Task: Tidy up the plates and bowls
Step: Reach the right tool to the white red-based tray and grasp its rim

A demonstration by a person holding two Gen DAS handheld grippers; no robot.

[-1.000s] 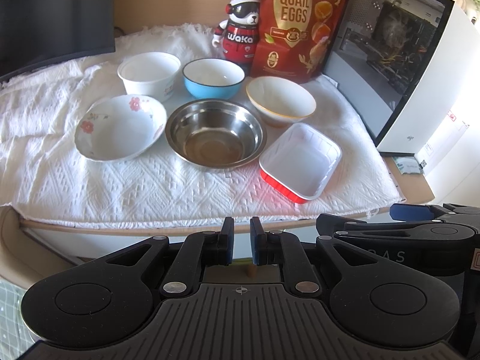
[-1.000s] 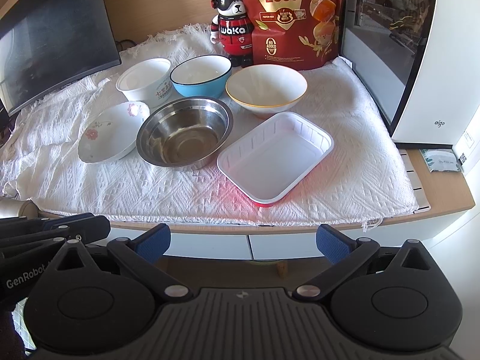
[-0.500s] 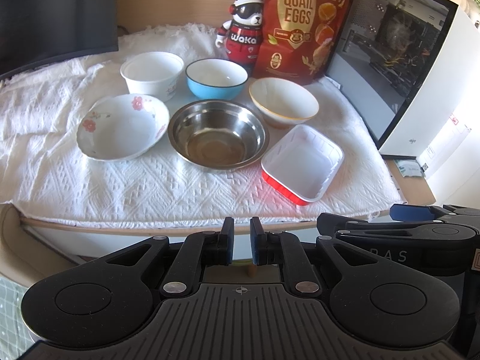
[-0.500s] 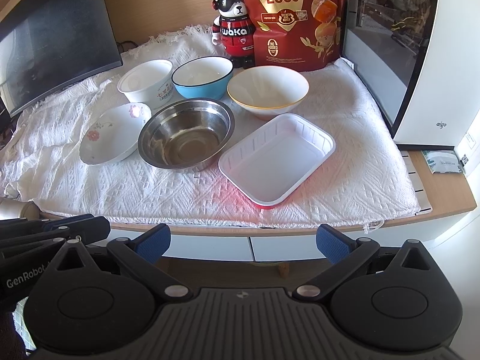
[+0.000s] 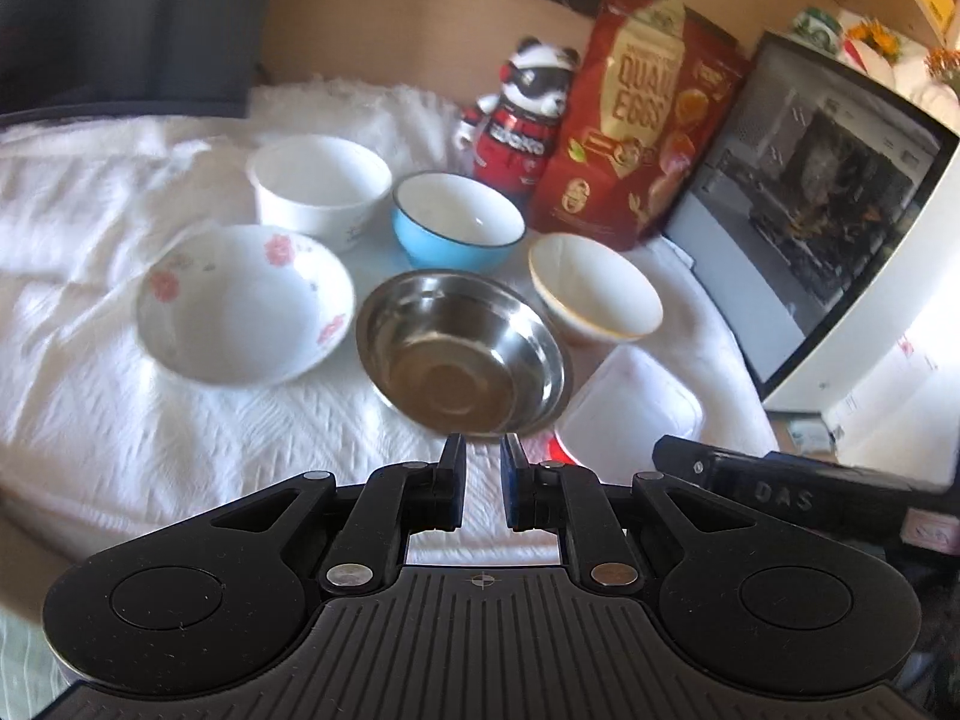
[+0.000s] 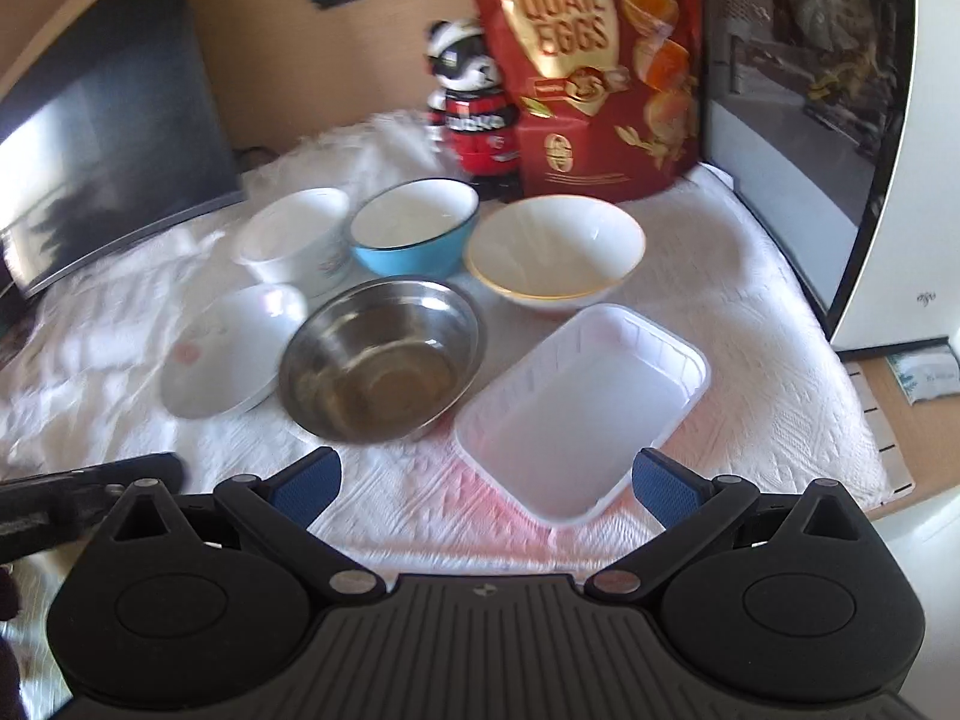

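On a white cloth sit a floral plate (image 5: pixel 246 300), a steel bowl (image 5: pixel 462 354), a white bowl (image 5: pixel 318 186), a blue bowl (image 5: pixel 456 222), a cream bowl (image 5: pixel 594 294) and a white rectangular tray with a red underside (image 6: pixel 576 402). My left gripper (image 5: pixel 482 468) is shut and empty, just short of the steel bowl's near rim. My right gripper (image 6: pixel 486 480) is open and empty, its fingers either side of the tray's near corner, slightly short of it. The steel bowl (image 6: pixel 384 360) lies left of the tray.
A panda figure (image 6: pixel 474 114) and a red quail-eggs bag (image 6: pixel 594 60) stand behind the bowls. A white appliance with a dark glass front (image 6: pixel 840 108) stands on the right. A dark monitor (image 6: pixel 102 138) stands at the back left.
Both grippers have moved forward over the table edge toward the dishes. The views are blurred from motion. The jaws have not changed.
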